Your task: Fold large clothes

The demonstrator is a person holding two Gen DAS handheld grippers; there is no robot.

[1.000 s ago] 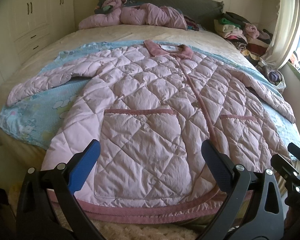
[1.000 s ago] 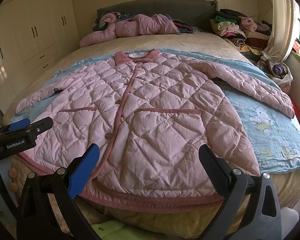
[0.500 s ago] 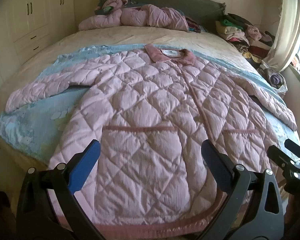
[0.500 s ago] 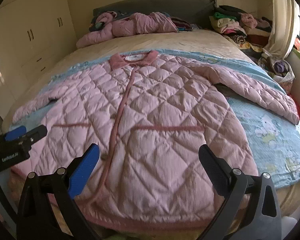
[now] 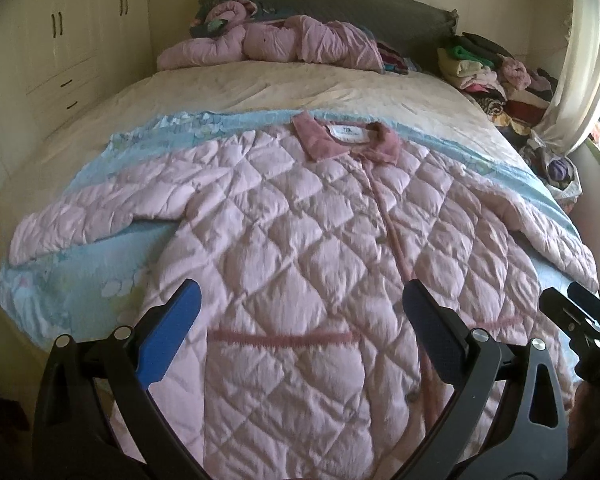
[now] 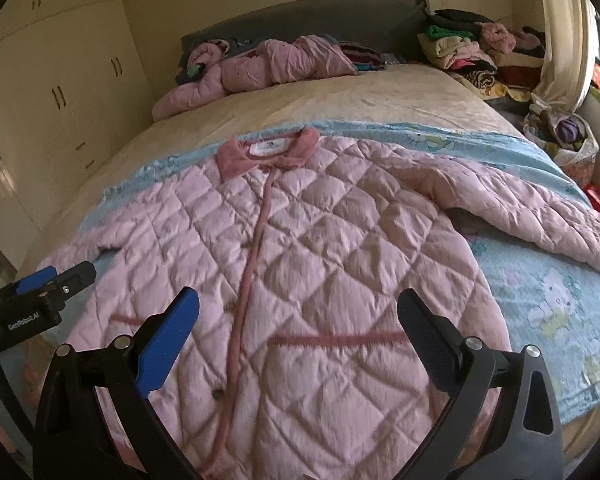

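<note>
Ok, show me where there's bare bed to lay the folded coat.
Bare cream sheet lies between the coat collar and the pink heap at the headboard. The blue blanket right of the coat is partly free. The clothes pile crowds the window corner.

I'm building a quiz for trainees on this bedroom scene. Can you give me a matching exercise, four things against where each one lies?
Things:
1. quilted pink coat
2. crumpled pink jacket
3. stack of folded clothes
4. blue sheet

Places:
A. at the headboard
B. directly under the coat
C. spread flat, front up, mid-bed
D. beside the bed, near the curtain

Pairs: 1-C, 2-A, 3-D, 4-B
</note>
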